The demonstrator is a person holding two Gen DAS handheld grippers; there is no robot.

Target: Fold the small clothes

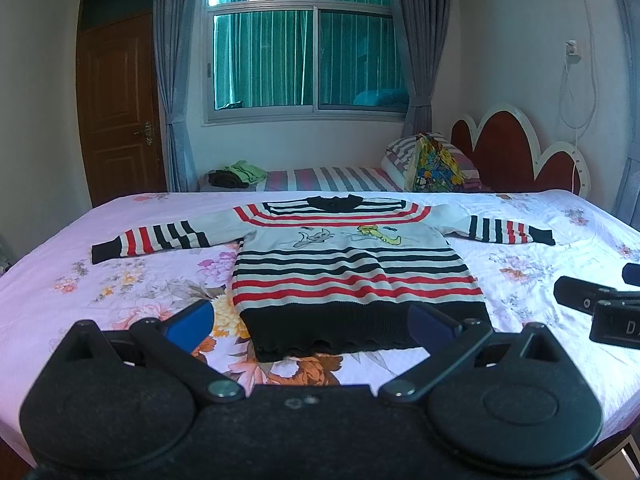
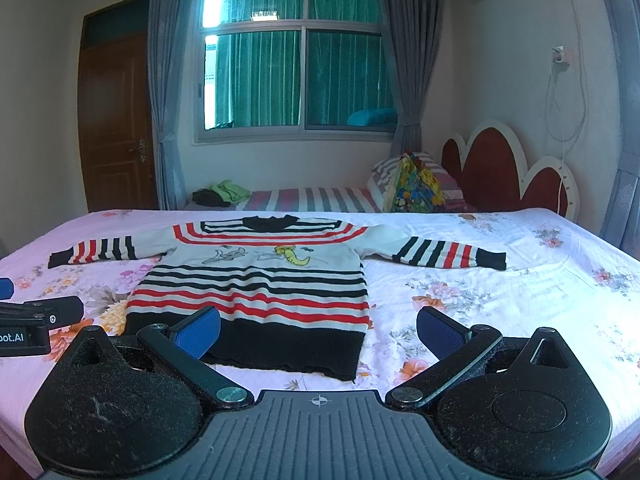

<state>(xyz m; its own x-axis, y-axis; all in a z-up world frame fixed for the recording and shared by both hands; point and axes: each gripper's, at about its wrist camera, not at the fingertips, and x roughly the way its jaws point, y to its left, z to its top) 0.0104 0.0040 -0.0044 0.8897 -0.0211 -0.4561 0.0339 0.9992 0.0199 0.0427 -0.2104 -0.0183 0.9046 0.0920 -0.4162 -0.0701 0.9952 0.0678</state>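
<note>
A small knit sweater [image 1: 352, 276] with red, black and white stripes and a cartoon print lies flat on the bed, both sleeves spread out, black hem nearest me. It also shows in the right wrist view [image 2: 256, 292]. My left gripper [image 1: 312, 324] is open and empty, hovering just before the hem. My right gripper [image 2: 318, 330] is open and empty, at the hem's right corner. The right gripper's body shows at the right edge of the left wrist view [image 1: 592, 304]. The left gripper's body shows at the left edge of the right wrist view [image 2: 36, 320].
The bed has a pink floral sheet [image 1: 132, 280]. Behind it is a second bed with a striped cover [image 1: 320, 178], folded green and dark clothes [image 1: 236, 174], a pillow and a colourful bag [image 1: 434, 168]. A red headboard [image 1: 516, 152] stands at the back right.
</note>
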